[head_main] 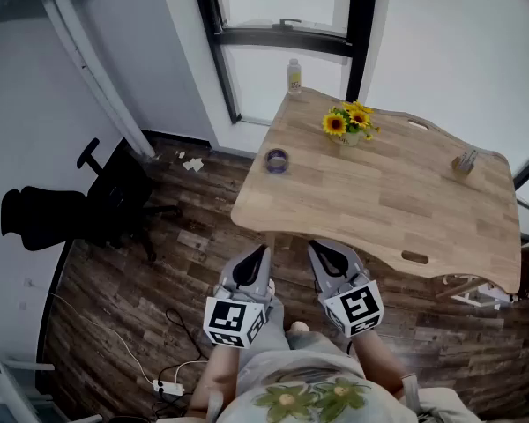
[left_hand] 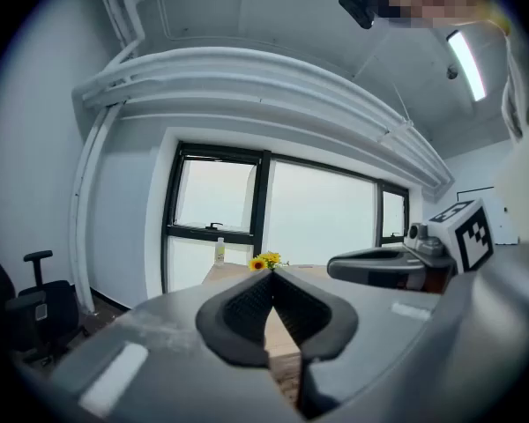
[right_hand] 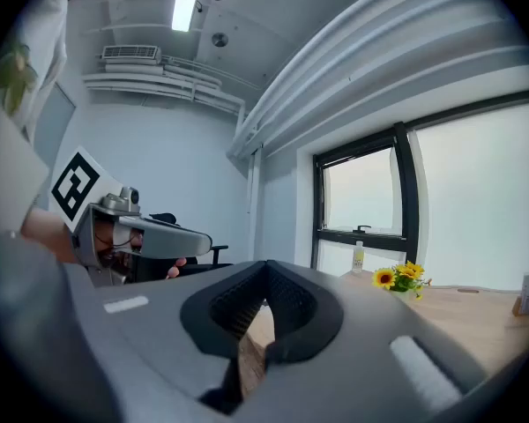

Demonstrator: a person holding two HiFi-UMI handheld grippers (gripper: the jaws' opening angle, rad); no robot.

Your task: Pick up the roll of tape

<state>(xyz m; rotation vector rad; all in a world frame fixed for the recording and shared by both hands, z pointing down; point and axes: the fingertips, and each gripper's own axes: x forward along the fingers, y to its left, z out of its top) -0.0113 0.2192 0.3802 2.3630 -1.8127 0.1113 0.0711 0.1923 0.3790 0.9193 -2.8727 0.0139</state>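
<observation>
Low in the frame's centre, left gripper (head_main: 263, 252) and right gripper (head_main: 315, 247) are both closed, empty; tape (head_main: 277, 160) lies above them on the table (head_main: 379, 205).

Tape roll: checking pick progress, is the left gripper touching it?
Apart. The head view shows the roll of tape on the table, with bare wood between it and the shut left gripper.

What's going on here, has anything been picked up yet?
Not yet. A person stands just short of the wooden table, holding the left gripper and the right gripper out in front, both shut and empty. The roll of tape lies untouched near the table's left edge, with sunflowers behind it.
</observation>
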